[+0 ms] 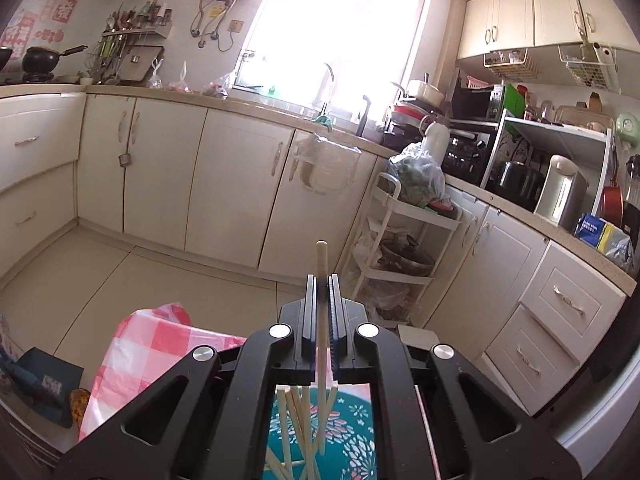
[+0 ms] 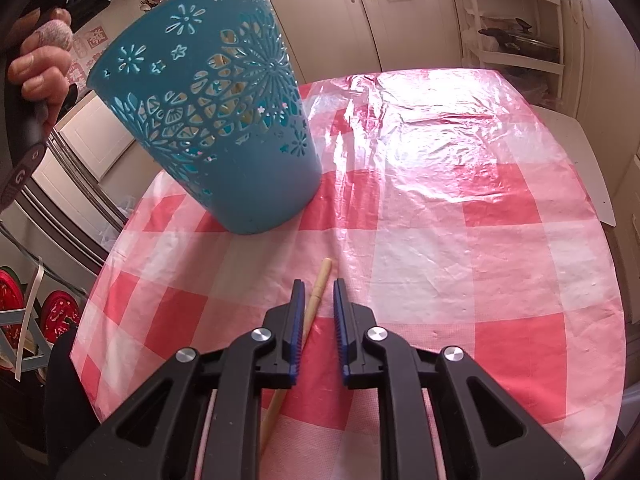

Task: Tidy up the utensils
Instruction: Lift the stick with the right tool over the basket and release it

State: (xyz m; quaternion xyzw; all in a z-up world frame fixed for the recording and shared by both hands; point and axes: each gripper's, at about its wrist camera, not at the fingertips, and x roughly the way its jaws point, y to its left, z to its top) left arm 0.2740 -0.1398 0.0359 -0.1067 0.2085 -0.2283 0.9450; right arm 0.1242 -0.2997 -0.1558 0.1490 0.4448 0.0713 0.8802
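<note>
Gripping 1 stiff, light wooden chopstick (image 1: pixel 321 276) mid-shaft above the teal basket (image 2: pixel 224 120), your left gripper (image 1: pixel 322 280) was clamped tight; your right gripper (image 2: pixel 317 284) straddled another chopstick (image 2: pixel 316 300) on the checked tablecloth (image 2: pixel 480 220), jaws narrow, unclamped.

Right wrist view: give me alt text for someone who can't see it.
The right gripper hangs over a red-checked tablecloth, its jaws slightly apart around a wooden chopstick lying on it. Behind stands a teal cut-out basket with chopsticks inside; a hand shows far left.
</note>
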